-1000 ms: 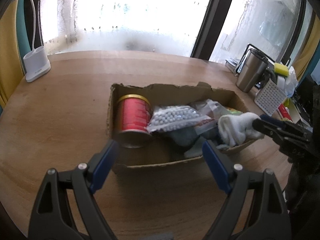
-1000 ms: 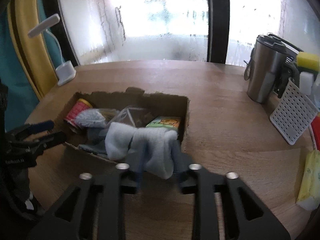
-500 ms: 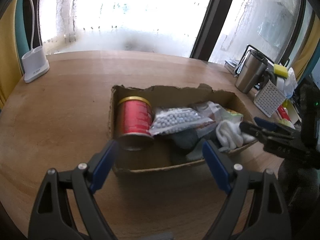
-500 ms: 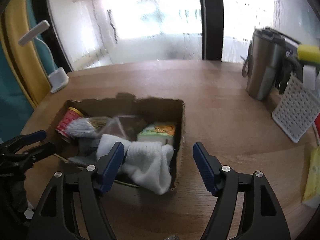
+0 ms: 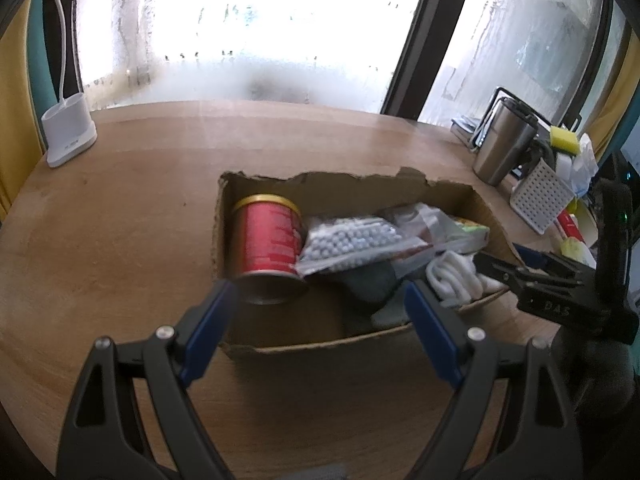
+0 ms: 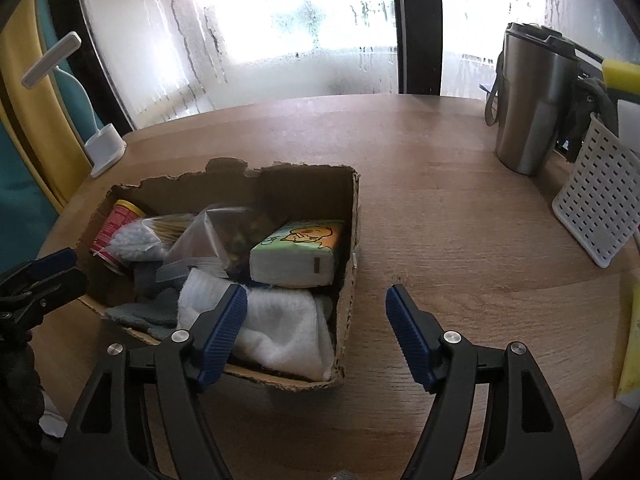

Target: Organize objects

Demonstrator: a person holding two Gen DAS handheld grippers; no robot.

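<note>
A torn-rimmed cardboard box sits mid-table. It holds a red can lying at its left end, a clear bag of white beads, a grey cloth, a cartoon tissue pack and white socks at the right near corner. My left gripper hovers open over the box's near wall, holding nothing. My right gripper is open above the box's right corner, its left finger over the socks without pinching them. It also shows at the box's right end.
A steel tumbler, a white perforated basket and a yellow sponge crowd the table's right side. A white stand sits at the far left by the window. Bare wood lies right of the box.
My right gripper was shut on the white socks; its jaws opened and the socks now lie in the box's right end. It also sank lower. The left gripper has not moved.
</note>
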